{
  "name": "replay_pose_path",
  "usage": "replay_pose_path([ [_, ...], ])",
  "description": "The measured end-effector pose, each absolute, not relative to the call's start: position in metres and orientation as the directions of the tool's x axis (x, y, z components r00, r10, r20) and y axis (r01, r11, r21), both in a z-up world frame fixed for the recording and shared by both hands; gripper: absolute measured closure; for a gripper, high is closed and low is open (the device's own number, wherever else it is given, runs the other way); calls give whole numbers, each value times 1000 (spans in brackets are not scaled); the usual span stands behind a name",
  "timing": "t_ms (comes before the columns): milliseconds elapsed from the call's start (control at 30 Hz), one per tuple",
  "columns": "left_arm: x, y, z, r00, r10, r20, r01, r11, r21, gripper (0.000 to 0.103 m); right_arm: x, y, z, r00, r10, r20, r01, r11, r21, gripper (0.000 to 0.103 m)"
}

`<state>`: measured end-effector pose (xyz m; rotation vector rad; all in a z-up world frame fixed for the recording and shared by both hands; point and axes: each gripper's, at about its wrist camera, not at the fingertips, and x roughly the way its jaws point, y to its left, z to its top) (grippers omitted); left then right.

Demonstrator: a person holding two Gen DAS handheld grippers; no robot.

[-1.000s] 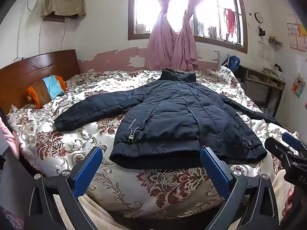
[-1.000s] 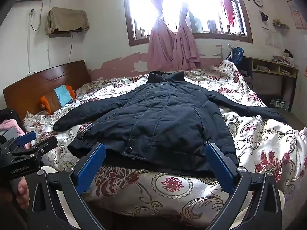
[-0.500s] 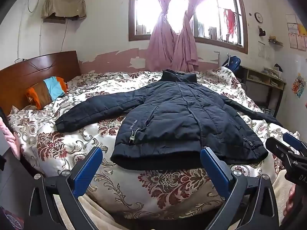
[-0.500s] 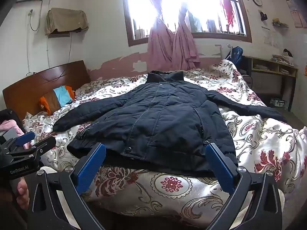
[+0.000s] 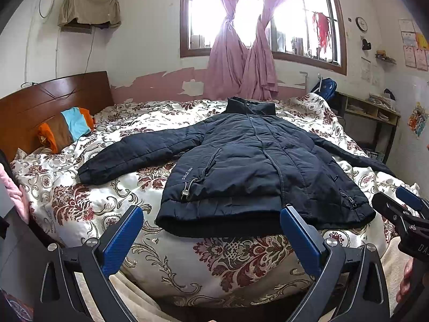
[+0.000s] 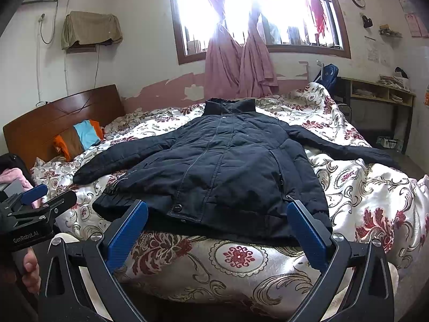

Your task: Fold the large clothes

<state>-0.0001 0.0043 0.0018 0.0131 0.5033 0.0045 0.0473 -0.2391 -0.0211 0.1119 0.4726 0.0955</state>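
Note:
A dark navy padded jacket (image 5: 249, 166) lies spread flat on the bed, front up, collar toward the window, both sleeves out to the sides; it also shows in the right wrist view (image 6: 222, 166). My left gripper (image 5: 211, 222) is open and empty, just short of the jacket's hem at its left half. My right gripper (image 6: 217, 220) is open and empty, just short of the hem at its right half. The right gripper also shows at the right edge of the left wrist view (image 5: 402, 212), and the left gripper at the left edge of the right wrist view (image 6: 40, 201).
The bed has a floral quilt (image 5: 80, 198) and a wooden headboard (image 5: 40, 107) at the left with a striped pillow (image 5: 67, 128). A window with pink curtains (image 5: 241, 61) is behind. A desk with shelves (image 5: 375, 118) stands at the right wall.
Both grippers have edged slightly toward the bed, and the jacket sits a little lower and closer in the views. The jacket has not moved.

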Motion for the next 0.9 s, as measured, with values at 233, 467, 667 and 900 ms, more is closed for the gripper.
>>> replay_pose_path([
  [233,0,4,1,876,7,-483,1,1000,15,0,47,-238,-20,886,117,-449,-66,989,129,1],
  [467,0,6,-2,876,10,-482,-4,1000,13,0,47,-241,-21,888,105,-448,-53,990,128,1],
  [667,-1,5,-1,879,12,-477,1,1000,25,0,47,-238,-22,885,108,-453,-55,990,129,1],
  [900,-2,4,-2,879,14,-477,2,999,32,0,47,-235,-23,881,116,-458,-63,990,129,1],
])
